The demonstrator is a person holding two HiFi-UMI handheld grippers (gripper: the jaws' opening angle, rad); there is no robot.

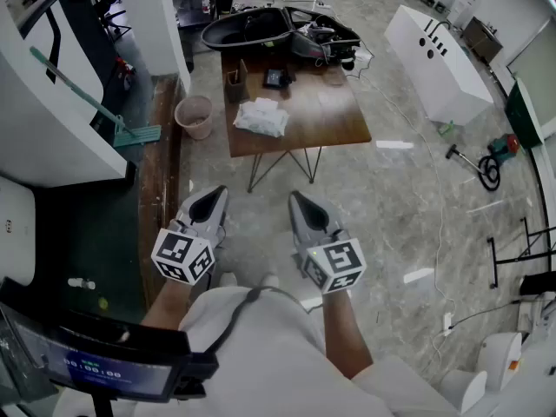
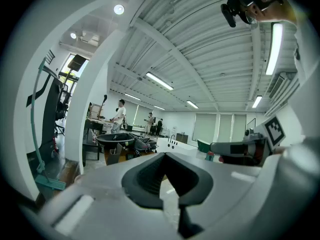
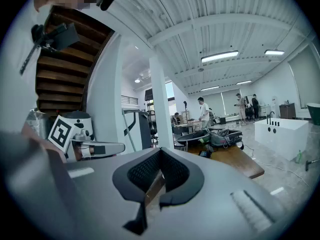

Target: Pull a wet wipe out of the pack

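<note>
1. The left gripper (image 1: 215, 196) is held close in front of the person's body. Its jaws are brought together at the tips with nothing between them.
2. The right gripper (image 1: 298, 200) is just beside it at the same height, jaws likewise closed on nothing. Both pairs point forward over the grey floor (image 1: 261, 220).
3. Ahead of both pairs of jaws and well apart from them stands a wooden surface (image 1: 334, 115) on thin metal legs.
4. The wet wipe pack (image 1: 261, 117), a white crumpled-looking packet, lies on the near left part of that surface. It is roughly in line with the gap between the two grippers and neither touches it.
5. Ahead and to the left of the left jaws, off the edge of the surface, a pink bucket (image 1: 195, 115) stands on the floor.
6. Beyond the pack, a small brown holder (image 1: 236, 85) and a dark flat device (image 1: 276, 78) sit on the surface.
7. At the far end, a black tub (image 1: 248, 26) rests beside a tangle of cables.
8. Far ahead and to the right of the right jaws, a long white cabinet (image 1: 434, 55) stands on the floor
</note>
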